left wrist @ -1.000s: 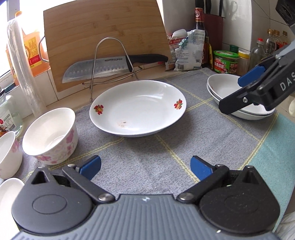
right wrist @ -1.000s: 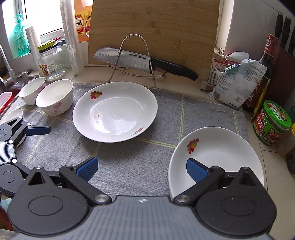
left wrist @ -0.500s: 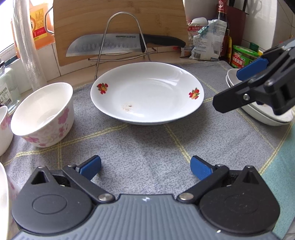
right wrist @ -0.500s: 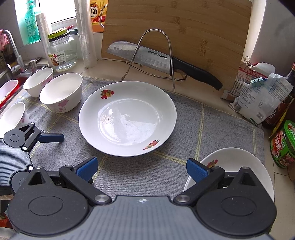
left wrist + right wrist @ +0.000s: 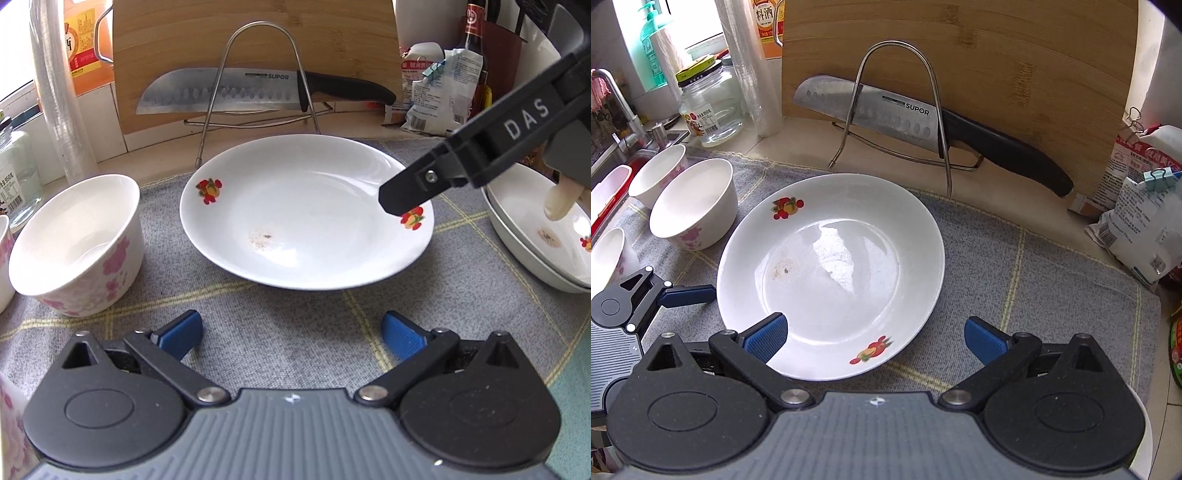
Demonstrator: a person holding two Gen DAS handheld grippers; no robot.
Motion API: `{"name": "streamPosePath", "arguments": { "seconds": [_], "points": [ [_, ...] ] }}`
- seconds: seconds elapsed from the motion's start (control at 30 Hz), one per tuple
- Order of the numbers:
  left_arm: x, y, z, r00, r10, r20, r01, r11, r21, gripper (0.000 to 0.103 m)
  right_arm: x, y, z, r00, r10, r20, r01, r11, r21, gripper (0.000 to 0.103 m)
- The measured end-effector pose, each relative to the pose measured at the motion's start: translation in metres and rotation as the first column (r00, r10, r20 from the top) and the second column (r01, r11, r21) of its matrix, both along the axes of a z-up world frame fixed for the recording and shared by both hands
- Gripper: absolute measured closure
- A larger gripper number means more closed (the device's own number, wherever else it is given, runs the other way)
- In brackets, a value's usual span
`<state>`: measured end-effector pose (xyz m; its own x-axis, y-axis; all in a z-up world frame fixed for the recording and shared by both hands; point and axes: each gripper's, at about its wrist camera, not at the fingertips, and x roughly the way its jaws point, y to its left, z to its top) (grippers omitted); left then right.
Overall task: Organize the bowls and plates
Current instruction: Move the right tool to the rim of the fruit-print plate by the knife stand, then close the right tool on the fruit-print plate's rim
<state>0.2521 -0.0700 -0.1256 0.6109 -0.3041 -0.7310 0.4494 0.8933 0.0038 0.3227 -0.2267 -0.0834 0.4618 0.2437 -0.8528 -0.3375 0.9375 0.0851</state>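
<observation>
Both tongs gape empty: right tongs (image 5: 875, 338) straddle the plate (image 5: 831, 273) rim, left tongs (image 5: 291, 330) just short. Pinch the rim squarely before lifting toward the stack (image 5: 535, 240).

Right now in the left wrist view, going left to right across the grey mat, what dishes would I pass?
Pink-flowered bowl → large white plate with fruit decals → stacked white plates at the right edge, partly behind the right hand-held gripper, which reaches over the large plate's right rim.
</observation>
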Motion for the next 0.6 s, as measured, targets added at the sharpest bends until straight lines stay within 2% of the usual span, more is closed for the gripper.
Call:
{"name": "streamPosePath", "arguments": {
  "seconds": [0.4, 0.6],
  "points": [
    [0.009, -0.006, -0.002, 0.999, 0.030, 0.014, -0.030, 1.000, -0.008, 0.000, 0.058, 0.008, -0.035, 0.990, 0.075, -0.118, -0.078, 0.997, -0.014, 0.000],
    [0.010, -0.006, -0.002, 0.999, 0.032, 0.016, -0.031, 0.999, -0.009, 0.000, 0.070, 0.017, -0.041, 0.984, 0.132, -0.117, -0.138, 0.990, -0.042, 0.000]
  ]
}}
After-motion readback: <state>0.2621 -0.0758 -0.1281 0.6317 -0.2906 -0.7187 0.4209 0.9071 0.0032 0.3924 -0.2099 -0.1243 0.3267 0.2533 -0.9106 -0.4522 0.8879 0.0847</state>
